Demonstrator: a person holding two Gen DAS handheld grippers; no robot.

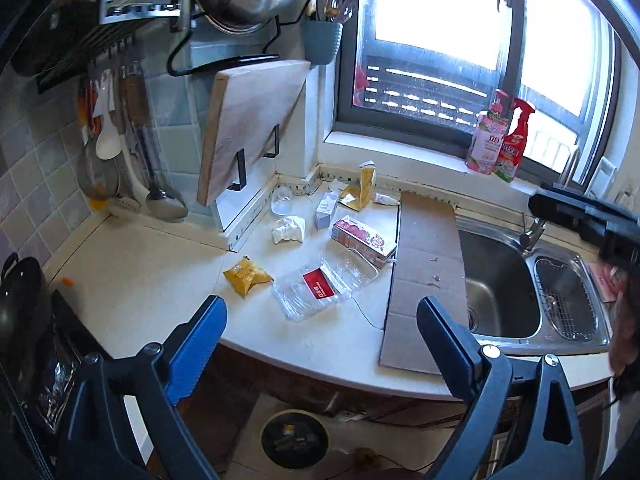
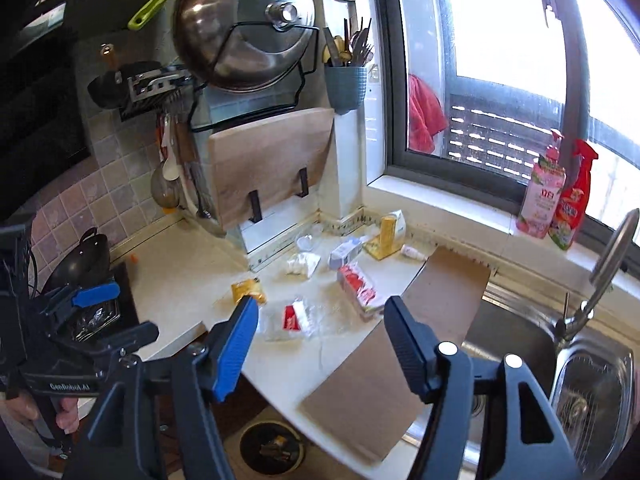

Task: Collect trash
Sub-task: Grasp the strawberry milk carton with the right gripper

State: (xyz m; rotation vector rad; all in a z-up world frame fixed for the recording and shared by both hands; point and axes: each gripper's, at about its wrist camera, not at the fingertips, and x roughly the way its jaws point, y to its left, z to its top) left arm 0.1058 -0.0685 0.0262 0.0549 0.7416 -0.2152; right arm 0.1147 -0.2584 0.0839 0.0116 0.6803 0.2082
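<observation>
Looking down over the white counter (image 1: 168, 276), I take the flat sheet of cardboard (image 1: 430, 264) at the sink's edge as my landmark. My left gripper (image 1: 320, 332) hangs above the counter's front edge with its blue-padded fingers spread wide and nothing between them. My right gripper (image 2: 320, 344) is likewise apart and empty, its fingers framing the near left corner of the cardboard in its own view.

The trash all lies left of the cardboard. A pink carton (image 1: 362, 240) rests on its side just beside the cardboard's left edge. In front of that carton sits a crumpled clear plastic tray with a red label (image 1: 320, 288), and further left of it a yellow snack wrapper (image 1: 246, 276). Behind the pink carton, toward the wall, I see a small white carton (image 1: 326, 210), a crumpled white tissue (image 1: 289, 229), and an opened yellow box (image 1: 362, 186) near the cardboard's far left corner. A small white tube (image 1: 386, 199) lies just off that same corner.

On the floor below the counter, in front of the cardboard's near end, stands a round bin (image 1: 294, 438) with some pieces already inside.
</observation>
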